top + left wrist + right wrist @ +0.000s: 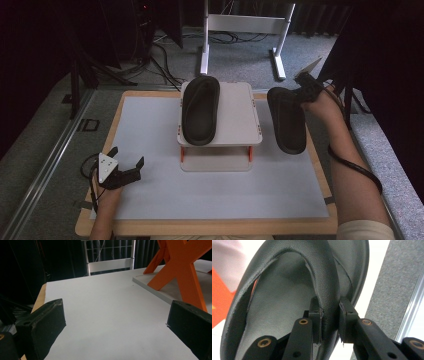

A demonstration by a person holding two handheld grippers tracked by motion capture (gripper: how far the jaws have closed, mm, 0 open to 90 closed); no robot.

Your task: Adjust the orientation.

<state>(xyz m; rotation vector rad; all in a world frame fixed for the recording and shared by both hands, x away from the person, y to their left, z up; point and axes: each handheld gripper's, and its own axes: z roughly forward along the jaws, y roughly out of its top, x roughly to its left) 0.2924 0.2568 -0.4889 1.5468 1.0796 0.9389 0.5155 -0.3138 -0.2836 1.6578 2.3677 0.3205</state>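
One black sandal (200, 110) already on the small stand (239, 122) at frame centre, second sandal (286, 120) at right, clamped by its strap in the right tool (301, 95), not yet placed; left tool (125, 160) open, idle lower left.

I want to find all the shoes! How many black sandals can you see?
2. One black sandal lies on top of the small white rack. The other sandal hangs off the table's right side, its strap pinched by the right gripper. None seems hidden.
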